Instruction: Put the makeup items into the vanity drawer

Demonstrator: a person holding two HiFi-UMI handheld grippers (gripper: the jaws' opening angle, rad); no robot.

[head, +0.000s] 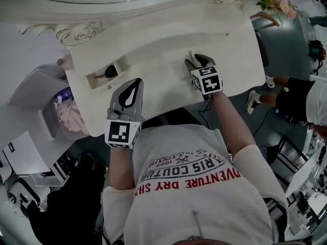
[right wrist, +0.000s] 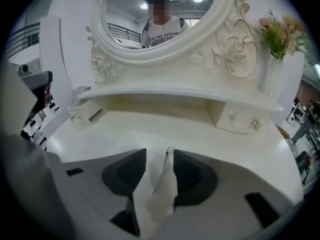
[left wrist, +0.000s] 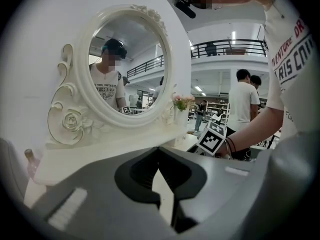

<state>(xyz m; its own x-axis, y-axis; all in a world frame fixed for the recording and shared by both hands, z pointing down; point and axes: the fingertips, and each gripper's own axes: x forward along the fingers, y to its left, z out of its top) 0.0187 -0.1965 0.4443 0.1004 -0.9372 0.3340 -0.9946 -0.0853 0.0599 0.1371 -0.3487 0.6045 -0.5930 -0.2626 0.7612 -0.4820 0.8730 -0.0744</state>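
- White vanity top [head: 163, 83] shows no loose makeup. The only items I can see are one in the open drawer [head: 91, 80] and one in my right gripper.
- Done: a dark item with a red part [head: 106, 74] lies inside the open drawer.
- In hand: my right gripper [right wrist: 160, 158] is well to the right of the open drawer. Its jaws stand fairly wide and are closed on a thin pale item [right wrist: 154, 196], which I cannot identify.
- My left gripper [left wrist: 159, 153] is near the open drawer, on my side of it. Its jaw tips are together and it carries nothing.
- Left to do, in my judgement: carry the thin pale item across to the open drawer, release it there, then push the drawer closed.
- A second drawer [right wrist: 240, 120], far to the right of the open drawer, is closed.
- Readable text: my shirt [head: 194, 180] shows "VENTURE DRY SH", "RIS COUTU" and "1963", each partly cut off.
- The marker cubes [head: 122, 133] carry black-and-white squares only, with no words. No brand is legible on either makeup item.
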